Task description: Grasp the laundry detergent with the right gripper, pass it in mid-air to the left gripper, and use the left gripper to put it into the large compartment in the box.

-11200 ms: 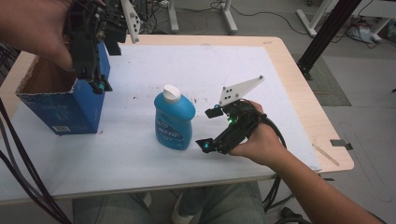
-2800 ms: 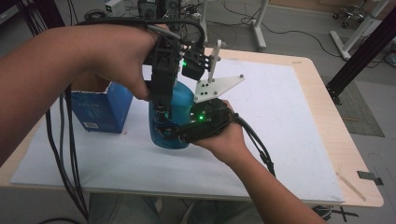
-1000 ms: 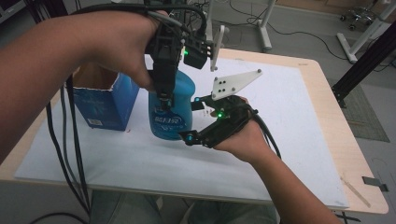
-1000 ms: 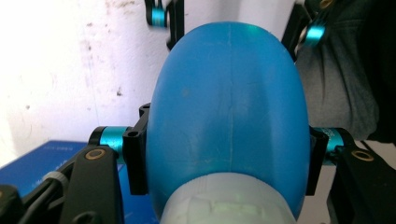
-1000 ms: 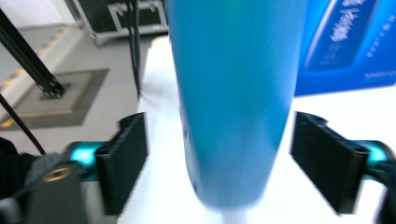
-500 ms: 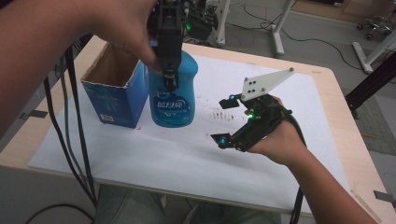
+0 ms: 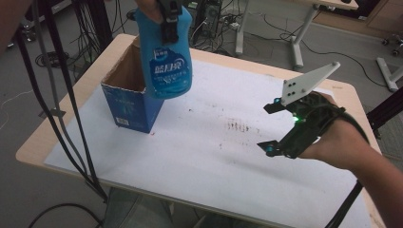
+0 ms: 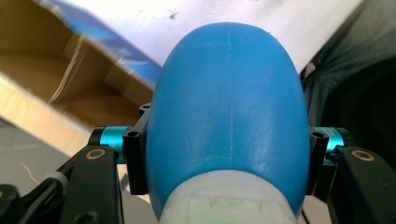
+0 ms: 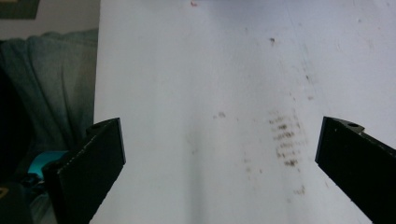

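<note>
My left tongs (image 7: 167,28) are clamped on the neck of the blue detergent bottle (image 7: 166,61), which hangs below them in the air, above the open blue carton (image 7: 130,107). My right tongs (image 7: 271,127) have just been opening and stand wide apart with nothing between them, over the stained white table sheet (image 7: 228,156), well apart from the bottle.

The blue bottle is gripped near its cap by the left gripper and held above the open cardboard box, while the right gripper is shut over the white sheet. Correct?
Not quite: the right gripper is open, its jaws wide apart over the white sheet with nothing between them, as the right gripper view shows. The left gripper does hold the blue bottle above the open cardboard box.
</note>
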### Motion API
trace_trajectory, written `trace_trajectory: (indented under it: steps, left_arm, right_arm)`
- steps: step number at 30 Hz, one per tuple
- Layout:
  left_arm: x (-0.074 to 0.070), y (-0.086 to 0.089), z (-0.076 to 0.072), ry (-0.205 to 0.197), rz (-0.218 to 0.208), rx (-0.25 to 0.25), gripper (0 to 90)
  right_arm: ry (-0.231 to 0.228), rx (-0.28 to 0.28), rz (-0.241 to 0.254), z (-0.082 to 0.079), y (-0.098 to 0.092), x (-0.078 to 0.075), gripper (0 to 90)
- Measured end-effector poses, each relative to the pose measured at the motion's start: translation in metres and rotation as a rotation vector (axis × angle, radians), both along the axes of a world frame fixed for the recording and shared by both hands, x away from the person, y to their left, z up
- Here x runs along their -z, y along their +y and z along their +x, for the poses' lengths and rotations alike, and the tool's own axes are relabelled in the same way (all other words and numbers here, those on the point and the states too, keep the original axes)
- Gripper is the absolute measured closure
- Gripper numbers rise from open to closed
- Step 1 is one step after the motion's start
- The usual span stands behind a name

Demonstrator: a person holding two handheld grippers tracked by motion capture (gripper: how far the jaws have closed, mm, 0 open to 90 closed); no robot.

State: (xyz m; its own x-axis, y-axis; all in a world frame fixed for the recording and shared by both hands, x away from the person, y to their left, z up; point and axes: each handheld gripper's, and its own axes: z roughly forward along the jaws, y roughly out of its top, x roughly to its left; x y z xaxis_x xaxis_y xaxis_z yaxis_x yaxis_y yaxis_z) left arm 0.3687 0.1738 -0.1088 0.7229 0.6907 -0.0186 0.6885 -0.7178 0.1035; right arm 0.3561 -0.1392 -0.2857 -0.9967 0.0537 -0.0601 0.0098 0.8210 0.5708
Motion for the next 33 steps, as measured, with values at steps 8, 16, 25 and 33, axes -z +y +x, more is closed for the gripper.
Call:
trace_trajectory:
  steps: [8,16,25,33]
  left_arm:
    - [-0.004,0.043,0.011,0.004,0.029,-0.209,38.2]
    - [0.006,0.071,0.025,0.028,0.051,-0.387,38.2]
    - [0.036,0.075,0.043,0.059,0.073,-0.433,38.2]
    - [0.078,0.075,0.054,0.055,0.087,-0.258,38.2]
  right_arm:
    - [-0.006,0.014,-0.105,0.008,-0.021,-0.023,0.6]
    - [0.004,0.047,-0.175,0.015,-0.038,-0.033,0.7]
    - [-0.007,0.07,-0.19,0.017,-0.045,-0.037,0.7]
    - [-0.009,0.088,-0.184,0.014,-0.051,-0.033,0.7]
